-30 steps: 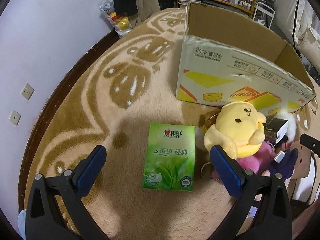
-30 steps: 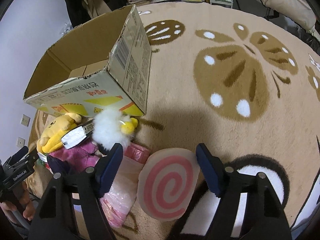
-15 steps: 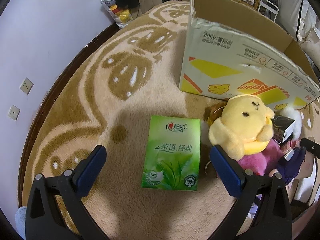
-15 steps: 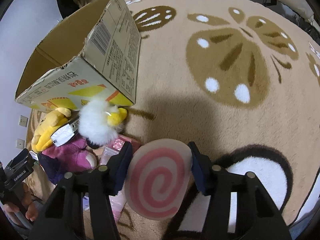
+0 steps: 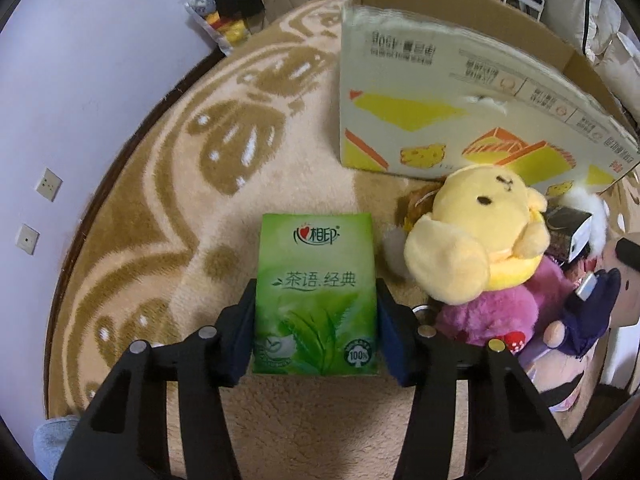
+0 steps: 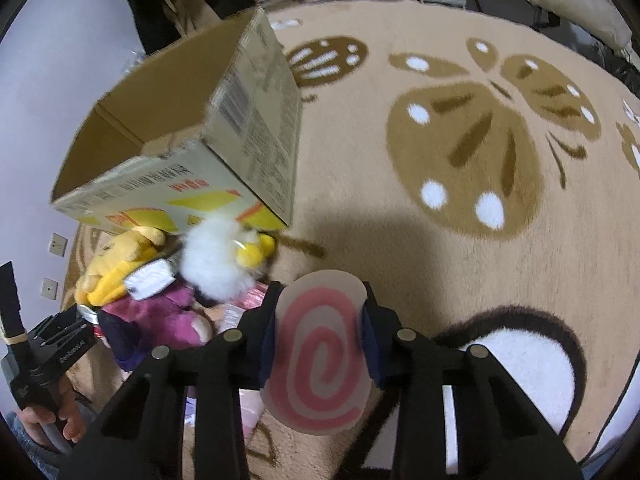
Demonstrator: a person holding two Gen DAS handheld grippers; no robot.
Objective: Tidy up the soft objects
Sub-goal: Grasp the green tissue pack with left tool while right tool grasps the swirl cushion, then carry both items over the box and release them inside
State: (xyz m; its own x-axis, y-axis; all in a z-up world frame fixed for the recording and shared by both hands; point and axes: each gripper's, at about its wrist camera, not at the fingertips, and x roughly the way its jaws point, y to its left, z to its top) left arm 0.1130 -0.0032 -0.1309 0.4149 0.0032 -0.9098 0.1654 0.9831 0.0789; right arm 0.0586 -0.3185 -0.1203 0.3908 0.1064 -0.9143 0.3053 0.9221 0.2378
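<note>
Low in the left wrist view, the left gripper (image 5: 316, 334) pinches the green tissue pack (image 5: 316, 296) by its long sides; it looks light and squashy. Lower centre of the right wrist view, the right gripper (image 6: 320, 338) squeezes the pink-swirl cushion (image 6: 320, 360), visibly narrowed and likely light, with the cardboard box (image 6: 248, 140) at upper left.

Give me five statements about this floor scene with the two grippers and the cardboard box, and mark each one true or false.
1. The left gripper is shut on the green tissue pack. True.
2. The right gripper is open and holds nothing. False: it is shut on the round pink-swirl cushion.
3. The yellow plush dog lies inside the open cardboard box. False: it lies on the beige patterned rug in front of the box.
4. The yellow plush dog rests partly on a magenta plush toy. True.
5. The box lies tipped on its side. False: it stands with its opening upward.
</note>
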